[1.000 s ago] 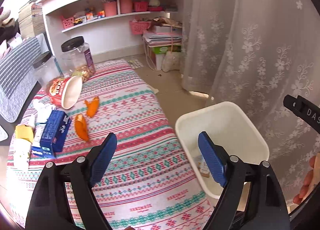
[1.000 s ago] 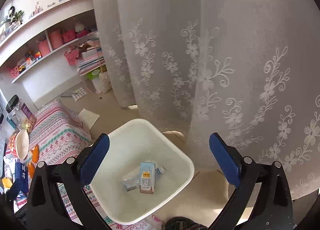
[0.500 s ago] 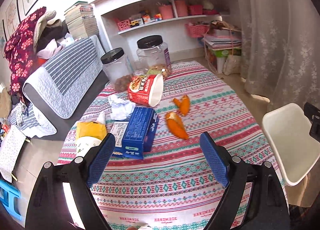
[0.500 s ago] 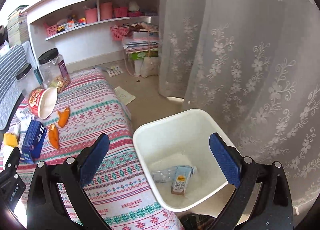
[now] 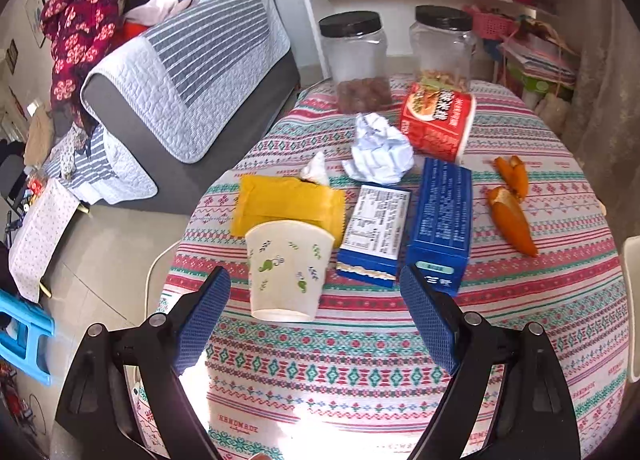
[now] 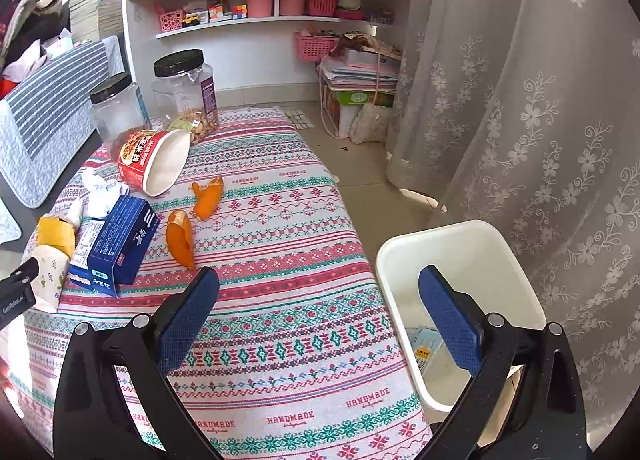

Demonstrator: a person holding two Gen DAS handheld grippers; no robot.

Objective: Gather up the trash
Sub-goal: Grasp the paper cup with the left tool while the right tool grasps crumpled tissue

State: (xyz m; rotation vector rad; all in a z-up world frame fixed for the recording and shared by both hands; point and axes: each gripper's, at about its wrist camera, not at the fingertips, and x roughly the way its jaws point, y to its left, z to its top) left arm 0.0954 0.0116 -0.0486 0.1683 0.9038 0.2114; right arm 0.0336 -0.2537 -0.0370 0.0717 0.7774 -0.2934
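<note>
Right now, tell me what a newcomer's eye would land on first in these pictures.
The litter on the striped tablecloth grabs attention: a paper cup right ahead of the open left gripper, with blue boxes, crumpled paper and a tipped red noodle cup behind it. Bright orange peels lie mid-table. Beside the table, by the open right gripper, stands a white bin.

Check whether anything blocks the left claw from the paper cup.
Nothing visible does. The paper cup lies just ahead of the open left claw, nearest of the trash, with only bare tablecloth between them.
</note>
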